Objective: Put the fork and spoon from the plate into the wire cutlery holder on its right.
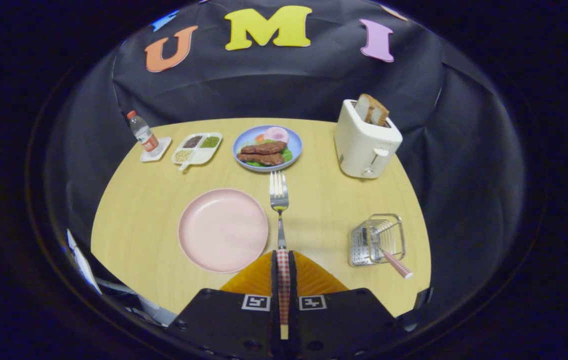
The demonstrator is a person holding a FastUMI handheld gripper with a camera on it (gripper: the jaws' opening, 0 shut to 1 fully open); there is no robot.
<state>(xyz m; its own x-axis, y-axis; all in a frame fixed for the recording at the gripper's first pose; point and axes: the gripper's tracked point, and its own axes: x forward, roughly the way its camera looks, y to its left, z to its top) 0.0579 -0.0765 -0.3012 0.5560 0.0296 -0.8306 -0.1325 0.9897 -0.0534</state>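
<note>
My gripper [282, 257] is shut on the fork's red-checked handle, both orange fingers [309, 277] pressing on it. The fork [279, 200] sticks straight out ahead of the fingers, tines away from me, held above the table between the pink plate and the wire holder. That pink plate [222, 229] lies bare just left of the fingers. To the right of the fingers stands the wire cutlery holder [378, 239], with the spoon [395, 264] leaning in it, its red-checked handle poking out toward me.
At the back of the yellow table [133, 200] are a blue plate of food [267, 147], a white divided dish [197, 148], a water bottle on a coaster [143, 135] and a white toaster with toast [366, 137] beyond the holder.
</note>
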